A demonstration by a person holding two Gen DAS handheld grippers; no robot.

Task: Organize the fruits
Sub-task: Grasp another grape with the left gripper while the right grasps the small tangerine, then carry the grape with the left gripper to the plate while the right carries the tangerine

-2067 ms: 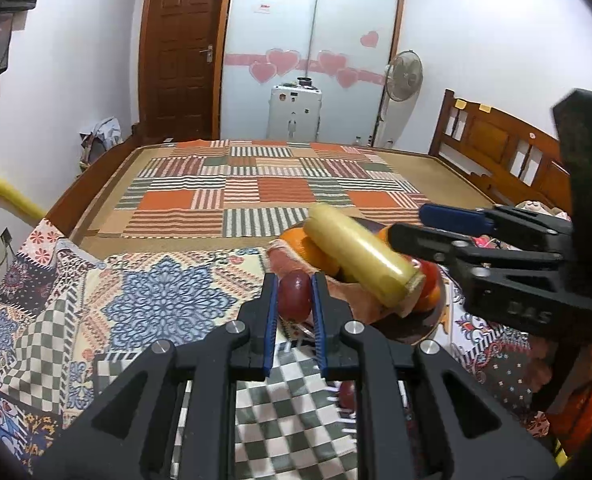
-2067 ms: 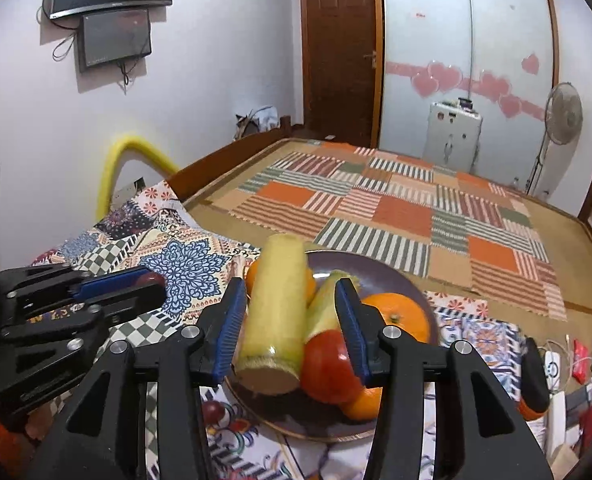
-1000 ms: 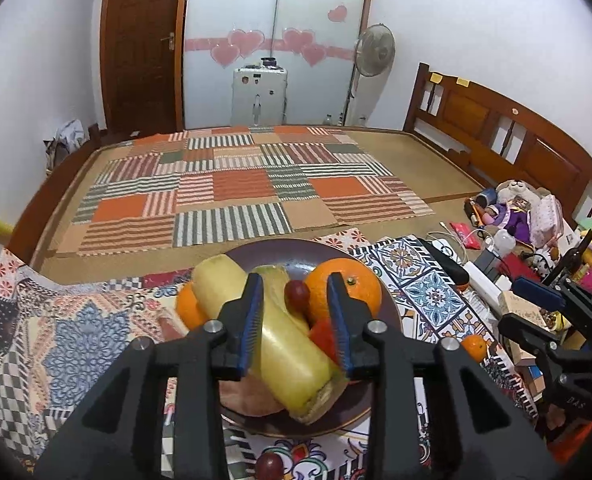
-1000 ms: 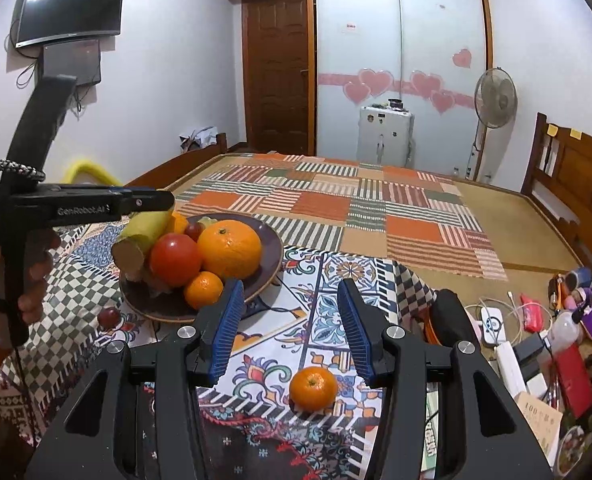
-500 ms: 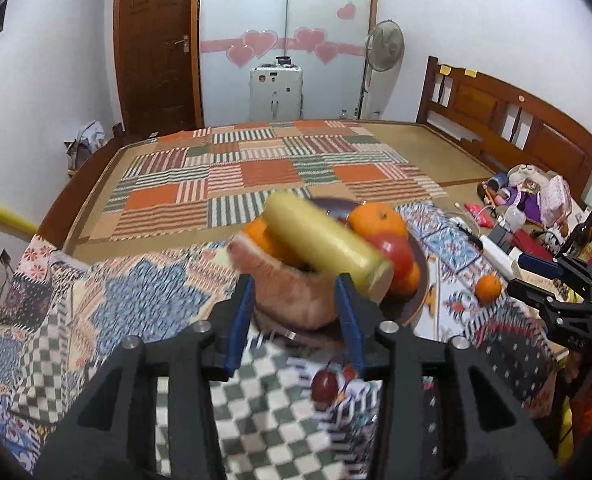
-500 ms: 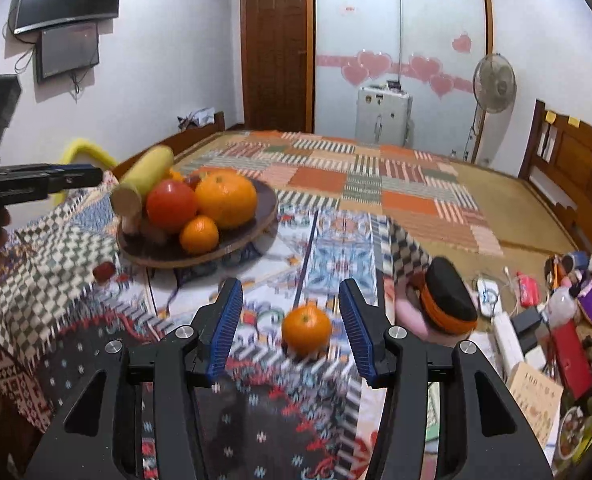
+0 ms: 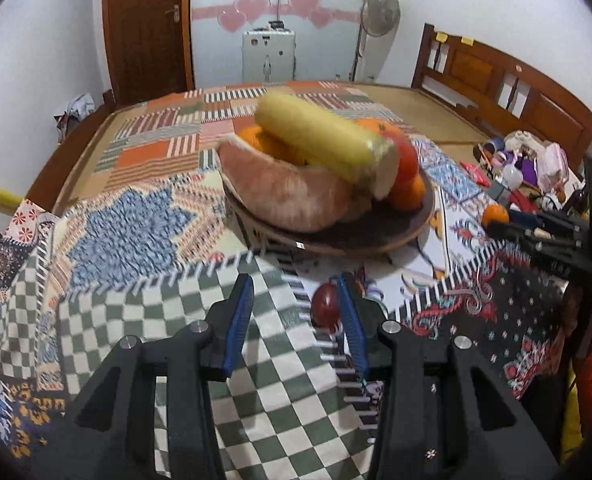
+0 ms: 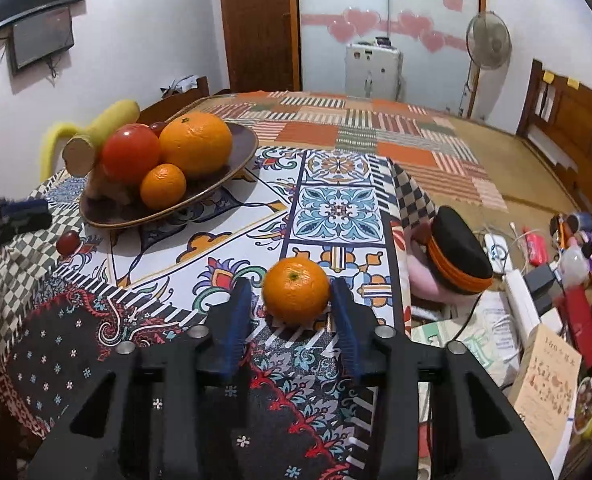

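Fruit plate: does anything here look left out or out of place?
Yes. Two fruits lie on the cloth off the plate: an orange between the open right tool fingers, and a small dark red fruit by the open left tool.

Two seconds ago my left gripper (image 7: 296, 312) pinched a small dark red grape over the brown fruit plate (image 7: 376, 236); since then I dropped that grape among the piled fruit, spread the fingers wide and pulled back to the near checkered part of the cloth, where another dark red grape (image 7: 325, 306) now lies just inside my right-hand finger. My right gripper (image 8: 289, 312) let go of the long yellow corn cob (image 8: 103, 128), leaving it on the plate, swung right and came down so its parted fingers now flank the loose small orange mandarin (image 8: 296, 292) on the patterned tablecloth
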